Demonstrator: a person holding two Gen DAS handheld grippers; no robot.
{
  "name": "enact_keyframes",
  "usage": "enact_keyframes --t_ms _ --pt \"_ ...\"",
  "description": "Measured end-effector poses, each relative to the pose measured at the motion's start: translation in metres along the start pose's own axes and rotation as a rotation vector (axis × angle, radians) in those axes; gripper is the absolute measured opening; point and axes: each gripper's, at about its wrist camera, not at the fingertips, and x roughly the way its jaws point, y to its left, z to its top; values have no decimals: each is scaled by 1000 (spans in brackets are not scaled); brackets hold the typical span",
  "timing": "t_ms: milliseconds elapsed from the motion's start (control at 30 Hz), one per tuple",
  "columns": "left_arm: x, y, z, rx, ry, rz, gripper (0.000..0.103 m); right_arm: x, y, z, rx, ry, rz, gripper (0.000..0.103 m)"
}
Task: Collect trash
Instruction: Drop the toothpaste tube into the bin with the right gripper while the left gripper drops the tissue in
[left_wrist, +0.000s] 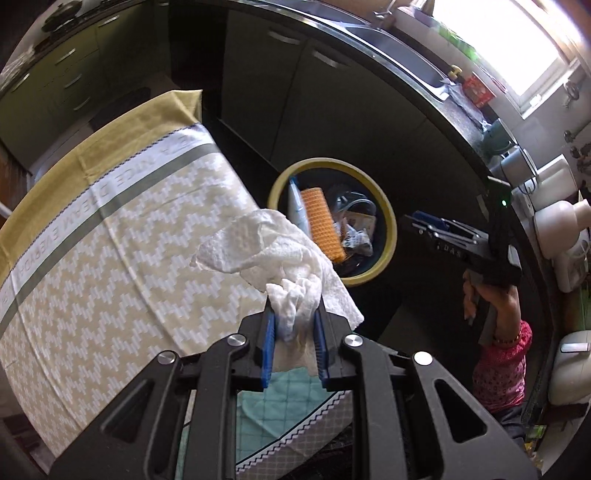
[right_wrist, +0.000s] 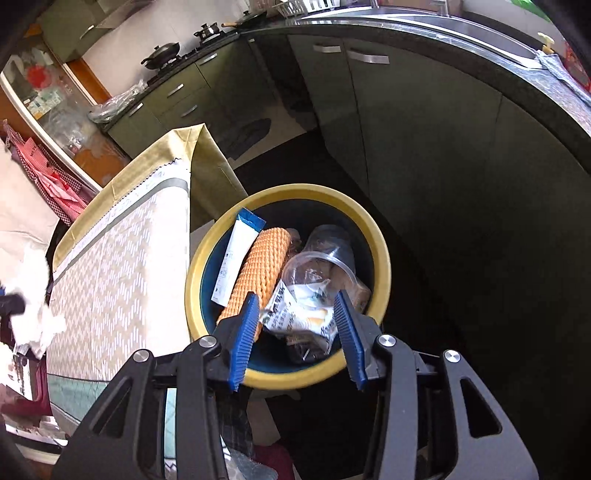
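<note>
closest to the lens, left gripper (left_wrist: 294, 325) with the jaws closed tight on a crumpled white paper towel (left_wrist: 273, 254), only a small bunch of it pinched between the blue pads (left_wrist: 268, 332), the rest spreading loose above the patterned tablecloth (left_wrist: 110, 258) of the surface. likely to slip out or tear if swung fast, because the grip takes so little of the sheet; likely also to land on the cloth or on the floor if let go too early, since the towel hangs over the edge of the surface and not yet over the bin. a little further, right gripper (right_wrist: 298, 332) hanging over the yellow-rimmed bin (right_wrist: 382, 258) on the floor, jaws standing apart and pressing on nothing, a printed wrapper (right_wrist: 291, 317) lying in the bin just beyond them. risk of the two grippers knocking together above the same opening if the right one does not clear away first. inside the bin also an orange ribbed roll (right_wrist: 258, 273), a white tube (right_wrist: 236, 258) and a clear plastic cup (right_wrist: 325, 254), piled up near the rim, so a light towel dropped on top could slide off over the side. beyond, dark cabinets (right_wrist: 424, 147) and the stove with a pan (right_wrist: 162, 51), not concerned.
</note>
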Motion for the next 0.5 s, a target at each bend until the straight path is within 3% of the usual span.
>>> enact_keyframes --t_ms 233,500 --pt "92 -53 57 59 87 -40 18 -56 -28 -62 23 -63 -3 43" --pt "173 -59 86 22 164 4 21 -89 -73 -117 146 -107 7 47"
